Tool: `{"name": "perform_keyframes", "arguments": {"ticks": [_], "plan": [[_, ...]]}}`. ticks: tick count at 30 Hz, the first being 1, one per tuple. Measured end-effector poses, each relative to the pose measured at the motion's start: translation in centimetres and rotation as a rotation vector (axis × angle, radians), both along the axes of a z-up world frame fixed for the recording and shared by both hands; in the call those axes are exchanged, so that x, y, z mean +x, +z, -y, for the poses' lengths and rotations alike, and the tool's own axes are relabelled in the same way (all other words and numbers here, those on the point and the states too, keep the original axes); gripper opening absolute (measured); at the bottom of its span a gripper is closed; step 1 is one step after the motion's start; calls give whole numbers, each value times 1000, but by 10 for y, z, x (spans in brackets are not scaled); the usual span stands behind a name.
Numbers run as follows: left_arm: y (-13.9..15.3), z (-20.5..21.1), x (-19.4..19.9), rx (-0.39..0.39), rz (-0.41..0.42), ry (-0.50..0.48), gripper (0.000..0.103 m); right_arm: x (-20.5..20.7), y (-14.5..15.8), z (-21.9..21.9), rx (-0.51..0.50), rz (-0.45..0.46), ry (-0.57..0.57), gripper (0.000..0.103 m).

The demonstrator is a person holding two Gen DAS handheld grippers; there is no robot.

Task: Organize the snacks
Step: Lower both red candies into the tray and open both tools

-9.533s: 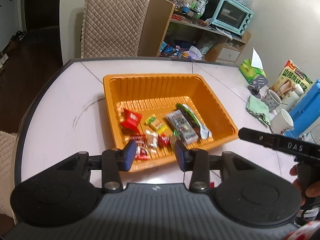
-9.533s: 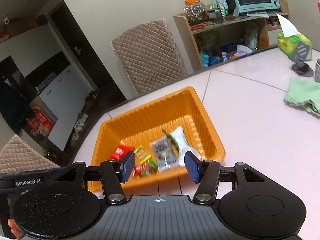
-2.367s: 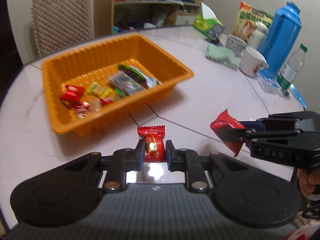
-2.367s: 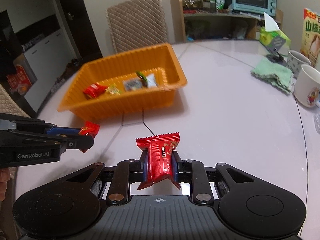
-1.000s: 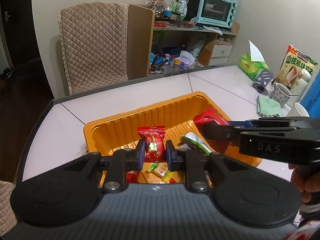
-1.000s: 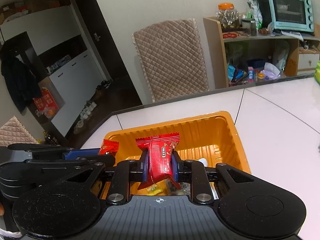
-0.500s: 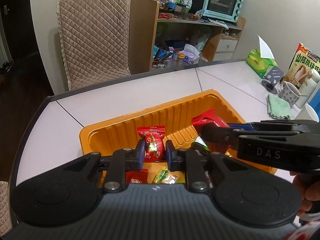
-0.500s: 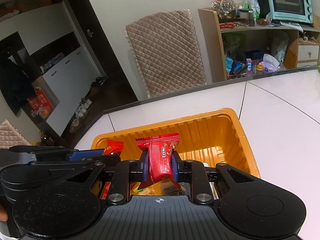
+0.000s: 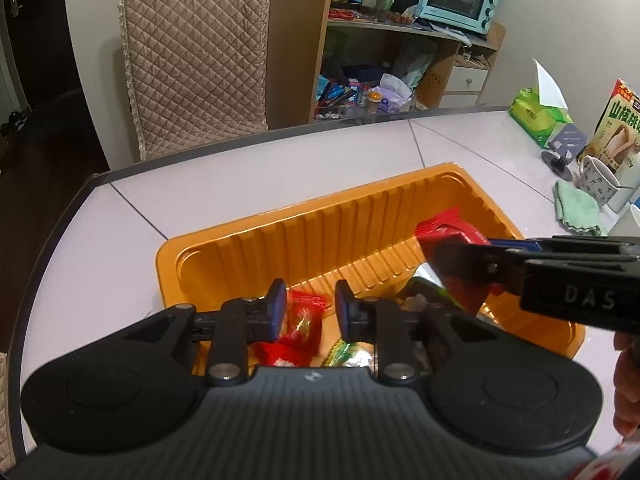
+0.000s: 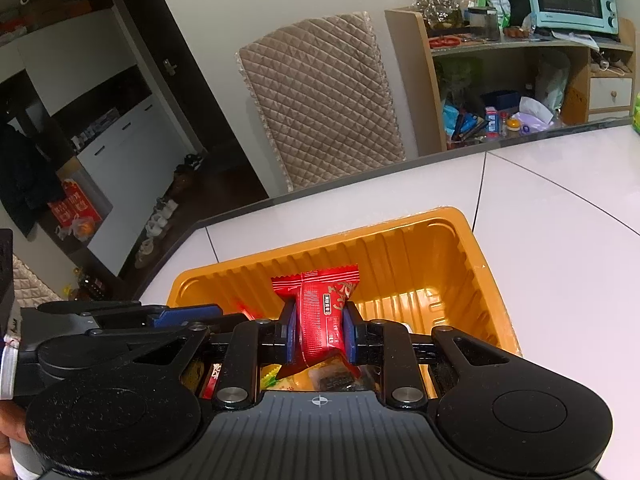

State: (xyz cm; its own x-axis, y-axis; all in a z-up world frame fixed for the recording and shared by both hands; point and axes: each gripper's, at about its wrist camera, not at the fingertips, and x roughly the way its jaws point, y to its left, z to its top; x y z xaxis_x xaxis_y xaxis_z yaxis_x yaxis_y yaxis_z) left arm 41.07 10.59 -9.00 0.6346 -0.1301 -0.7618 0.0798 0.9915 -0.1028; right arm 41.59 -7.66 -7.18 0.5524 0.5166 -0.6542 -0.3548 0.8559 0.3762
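Over the orange tray (image 9: 304, 236), the left gripper (image 9: 306, 310) gapes empty; the right gripper (image 10: 318, 330) clamps a red snack packet (image 10: 320, 316).

White table (image 9: 248, 196) carries orange tray (image 9: 360, 216); green cloth (image 9: 576, 210); mug (image 9: 598, 182).

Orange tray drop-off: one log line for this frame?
left gripper: open, above orange tray | right gripper: shut on red snack packet | release pending

- orange tray (image 9: 360, 216): glossy ribbed plastic
- red snack packet (image 10: 320, 312): shiny crinkled foil
- table (image 9: 280, 168): smooth glossy
- chair cover (image 9: 192, 56): quilted cloth
- shelf (image 9: 296, 48): matt wood
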Motion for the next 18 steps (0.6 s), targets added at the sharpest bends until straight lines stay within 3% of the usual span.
{"name": "perform_keyframes", "arguments": {"ticks": [18], "plan": [[11, -18, -11, -30, 17, 31, 31, 10, -4, -17, 20, -3, 4, 24]]}}
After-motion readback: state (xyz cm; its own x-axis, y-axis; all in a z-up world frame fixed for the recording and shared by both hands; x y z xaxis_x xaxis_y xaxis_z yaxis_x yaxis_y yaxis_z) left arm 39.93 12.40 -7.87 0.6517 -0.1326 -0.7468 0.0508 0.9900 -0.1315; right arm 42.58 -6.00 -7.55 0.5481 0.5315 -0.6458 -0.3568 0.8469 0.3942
